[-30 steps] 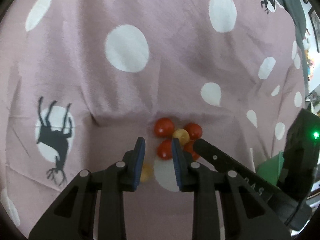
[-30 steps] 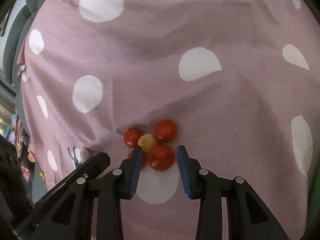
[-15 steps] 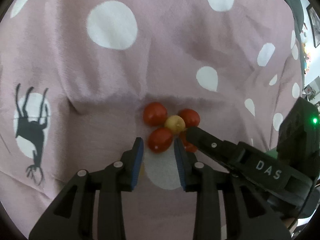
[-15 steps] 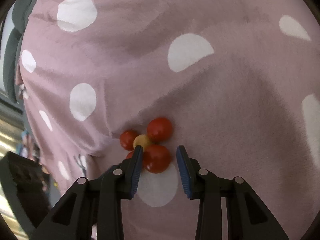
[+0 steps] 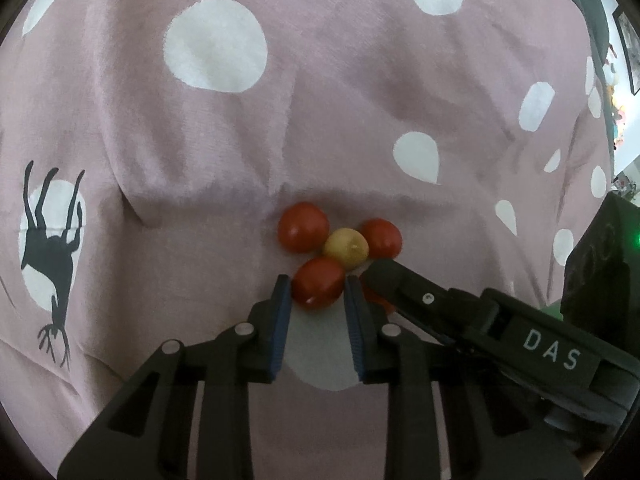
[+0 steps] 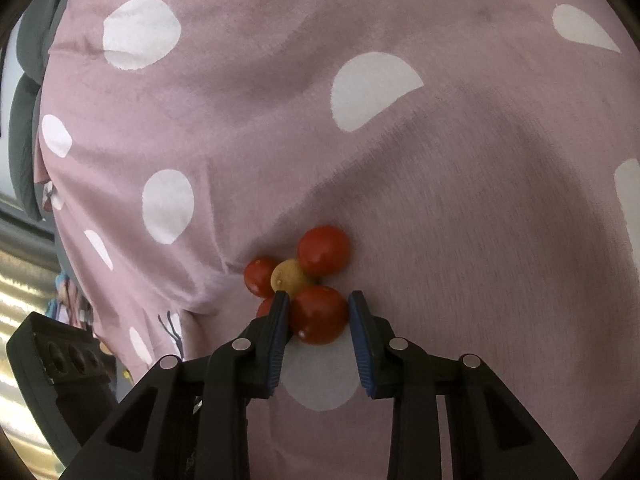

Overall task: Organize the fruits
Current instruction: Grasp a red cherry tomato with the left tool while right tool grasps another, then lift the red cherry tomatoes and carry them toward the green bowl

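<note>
Clustered tomatoes (image 5: 318,283) crowd both grippers; surrounding pink cloth (image 5: 360,92) lies open.

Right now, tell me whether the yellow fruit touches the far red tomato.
Touching: in the right wrist view the yellow fruit presses against the far red tomato.

In the left wrist view, the right gripper's (image 5: 362,280) near finger is covering most of a red tomato (image 5: 376,300) just right of the jaws. In the right wrist view, the left jaw is hiding most of another red tomato (image 6: 266,307), and the other gripper's body (image 6: 60,364) is running off the left edge.
</note>
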`<state>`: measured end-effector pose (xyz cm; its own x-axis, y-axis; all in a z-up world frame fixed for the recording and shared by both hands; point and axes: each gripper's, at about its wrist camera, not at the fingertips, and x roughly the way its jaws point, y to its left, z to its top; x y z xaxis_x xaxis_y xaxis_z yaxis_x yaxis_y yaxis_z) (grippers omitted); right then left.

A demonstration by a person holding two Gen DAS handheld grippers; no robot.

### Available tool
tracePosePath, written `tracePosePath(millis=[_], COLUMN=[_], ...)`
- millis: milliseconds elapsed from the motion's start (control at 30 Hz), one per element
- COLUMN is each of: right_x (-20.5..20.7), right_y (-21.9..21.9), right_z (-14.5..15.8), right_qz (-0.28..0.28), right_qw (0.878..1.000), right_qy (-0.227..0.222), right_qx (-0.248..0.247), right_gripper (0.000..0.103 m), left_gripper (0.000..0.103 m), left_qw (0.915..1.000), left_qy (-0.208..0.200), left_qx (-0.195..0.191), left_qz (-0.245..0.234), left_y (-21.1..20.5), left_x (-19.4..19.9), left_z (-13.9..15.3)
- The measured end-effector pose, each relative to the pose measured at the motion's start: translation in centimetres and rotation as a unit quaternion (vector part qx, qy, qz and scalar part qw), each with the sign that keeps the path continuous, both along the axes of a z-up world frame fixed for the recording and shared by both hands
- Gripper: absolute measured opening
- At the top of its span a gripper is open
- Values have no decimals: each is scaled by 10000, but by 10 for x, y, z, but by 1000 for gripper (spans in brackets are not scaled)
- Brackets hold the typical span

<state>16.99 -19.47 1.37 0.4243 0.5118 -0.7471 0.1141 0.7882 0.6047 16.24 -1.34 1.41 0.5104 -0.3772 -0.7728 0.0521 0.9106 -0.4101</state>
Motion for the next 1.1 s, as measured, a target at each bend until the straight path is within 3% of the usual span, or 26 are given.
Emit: tracePosePath(millis=[200, 433, 567, 1100], right_x=[-12, -34, -51, -106], right_y=[-2, -8, -10, -51], right_z=[13, 39, 55, 88], right_qz=[-111, -247, -332, -623], right_qw=[9998, 9972, 9936, 9851], right_qy=[-170, -541, -777, -1363], right_qx=[-52, -448, -750, -849], right_gripper=[32, 32, 32, 32], left_gripper=[26, 26, 26, 26], left_qw=[9999, 9997, 9992, 9955], left_qy=[-63, -180, -312, -886], left_qx=[135, 48, 211, 164], left_qz=[54, 151, 127, -282], left_y=[-3, -2, -2, -30], left_x=[-10, -40, -58, -97], left_z=[9, 25, 37, 85])
